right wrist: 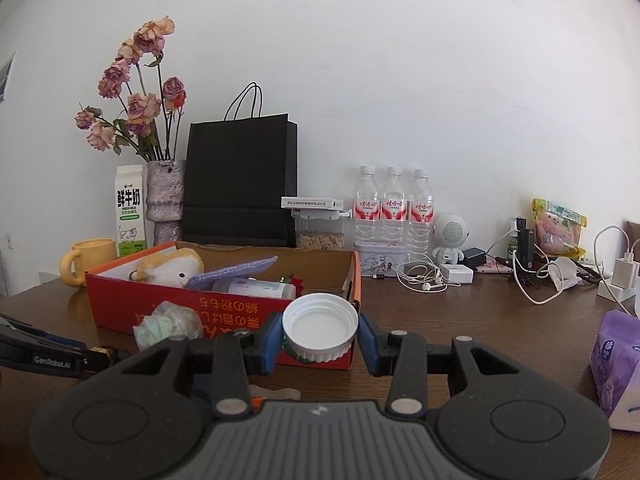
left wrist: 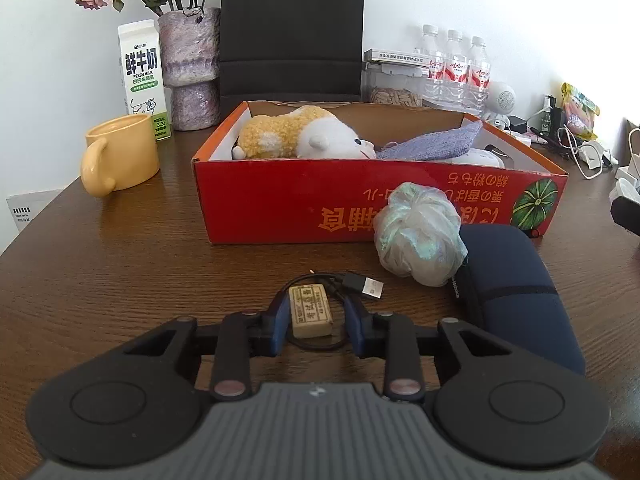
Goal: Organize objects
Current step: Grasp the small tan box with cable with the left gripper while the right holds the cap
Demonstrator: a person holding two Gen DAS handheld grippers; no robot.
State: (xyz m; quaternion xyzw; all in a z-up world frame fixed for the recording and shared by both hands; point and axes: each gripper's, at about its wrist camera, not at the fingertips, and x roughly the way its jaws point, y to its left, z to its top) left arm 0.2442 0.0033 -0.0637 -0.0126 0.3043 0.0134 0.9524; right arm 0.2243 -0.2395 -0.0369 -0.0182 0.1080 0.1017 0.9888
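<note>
One red box (left wrist: 304, 204) fills the middle of both views, open-topped to collect things; a plush toy (left wrist: 296, 134) and purple cloth (left wrist: 436, 142) already lie inside. My right hand-held gripper (right wrist: 320, 334) is clamped on a white lid (right wrist: 320, 326), poised before the box. Lower centre on the surface (left wrist: 140, 264), my left hand-held gripper (left wrist: 318, 326) straddles a small tan block (left wrist: 310, 316) atop a black cable (left wrist: 360, 286); only one pad seems to touch it.
</note>
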